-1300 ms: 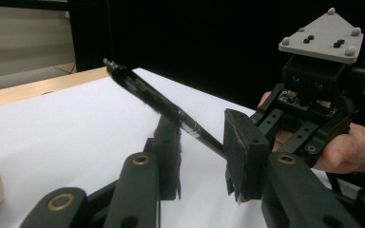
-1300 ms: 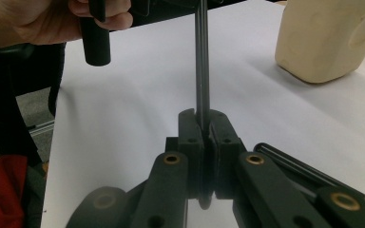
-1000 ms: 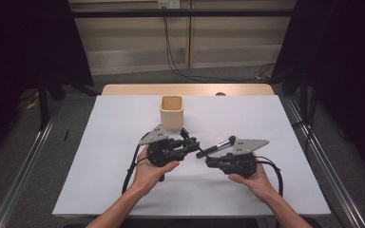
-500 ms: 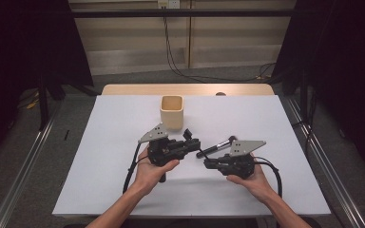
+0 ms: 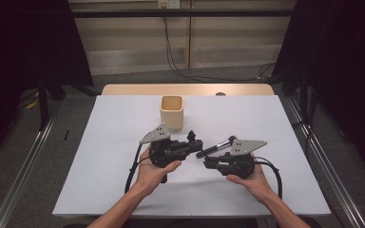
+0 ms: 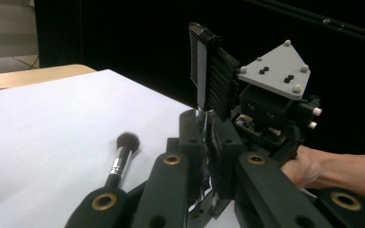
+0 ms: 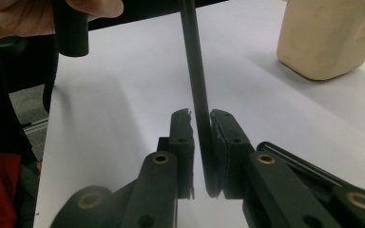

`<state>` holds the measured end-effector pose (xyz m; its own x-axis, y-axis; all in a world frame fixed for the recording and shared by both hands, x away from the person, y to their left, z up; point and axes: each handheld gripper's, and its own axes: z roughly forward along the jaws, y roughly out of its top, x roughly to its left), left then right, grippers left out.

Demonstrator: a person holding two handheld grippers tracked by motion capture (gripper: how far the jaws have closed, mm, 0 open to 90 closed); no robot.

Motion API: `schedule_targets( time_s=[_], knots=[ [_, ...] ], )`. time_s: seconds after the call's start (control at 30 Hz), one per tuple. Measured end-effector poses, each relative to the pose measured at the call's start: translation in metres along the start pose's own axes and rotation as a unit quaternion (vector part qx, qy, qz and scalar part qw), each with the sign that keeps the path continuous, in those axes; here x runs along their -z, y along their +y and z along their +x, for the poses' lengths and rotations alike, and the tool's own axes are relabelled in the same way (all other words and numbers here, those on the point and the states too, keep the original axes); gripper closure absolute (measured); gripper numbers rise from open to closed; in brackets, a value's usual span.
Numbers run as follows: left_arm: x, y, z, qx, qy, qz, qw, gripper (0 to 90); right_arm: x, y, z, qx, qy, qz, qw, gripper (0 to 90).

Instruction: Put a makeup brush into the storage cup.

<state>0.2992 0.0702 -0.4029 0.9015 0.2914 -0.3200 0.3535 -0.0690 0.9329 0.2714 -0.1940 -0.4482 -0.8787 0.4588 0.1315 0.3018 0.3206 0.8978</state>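
Note:
A black comb (image 6: 211, 71) with fine teeth stands up between the two grippers; the right gripper view shows the comb (image 7: 195, 71) edge-on as a thin dark bar. My left gripper (image 6: 208, 128) has its jaws nearly together on the comb's lower part. My right gripper (image 7: 200, 128) faces it with pads close on both sides of the comb's rounded end. From above, the left gripper (image 5: 195, 142) and right gripper (image 5: 208, 163) meet tip to tip at table centre. A makeup brush (image 5: 217, 146) lies loose on the white table (image 5: 100, 180) just behind them, the brush (image 6: 121, 154) with its bristles away from me.
A cream square cup (image 5: 172, 112) stands upright behind the grippers; the cup (image 7: 328, 38) is at upper right in the right gripper view. A wooden strip (image 5: 138, 89) runs along the table's far edge. Dark curtains flank the table.

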Motion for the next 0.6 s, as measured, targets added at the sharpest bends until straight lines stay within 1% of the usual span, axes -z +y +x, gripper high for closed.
schedule_targets(
  time_s=[0.23,0.3,0.37,0.43,0.47,0.53,0.6],
  knots=[
    [0.0009,0.0003,0.0004,-0.004,0.009,0.005,0.9999,85.8,0.0014,0.0009,-0.0001,-0.004,0.000,-0.008,1.0000,73.2],
    [0.0009,0.0002,0.0003,-0.005,0.010,0.008,0.9999,85.8,0.0018,0.0010,0.0000,-0.004,-0.001,-0.010,0.9999,68.8],
    [0.0006,0.0002,-0.0001,-0.004,0.011,0.009,0.9999,85.8,0.0022,0.0011,0.0002,-0.005,-0.002,-0.012,0.9999,66.6],
    [0.0007,0.0005,-0.0001,-0.007,0.013,0.012,0.9998,85.8,0.0026,0.0014,0.0004,-0.008,-0.003,-0.014,0.9999,59.8],
    [0.0010,0.0007,0.0001,-0.007,0.014,0.013,0.9998,85.8,0.0030,0.0017,0.0004,-0.008,-0.006,-0.014,0.9999,58.8],
    [0.0013,0.0009,0.0004,-0.007,0.014,0.014,0.9998,85.8,0.0037,0.0018,0.0004,-0.010,-0.006,-0.018,0.9998,53.5],
    [0.0014,0.0010,0.0010,-0.004,0.016,0.013,0.9998,85.8,0.0044,0.0021,0.0001,-0.014,-0.009,-0.019,0.9997,46.6]
  ],
)
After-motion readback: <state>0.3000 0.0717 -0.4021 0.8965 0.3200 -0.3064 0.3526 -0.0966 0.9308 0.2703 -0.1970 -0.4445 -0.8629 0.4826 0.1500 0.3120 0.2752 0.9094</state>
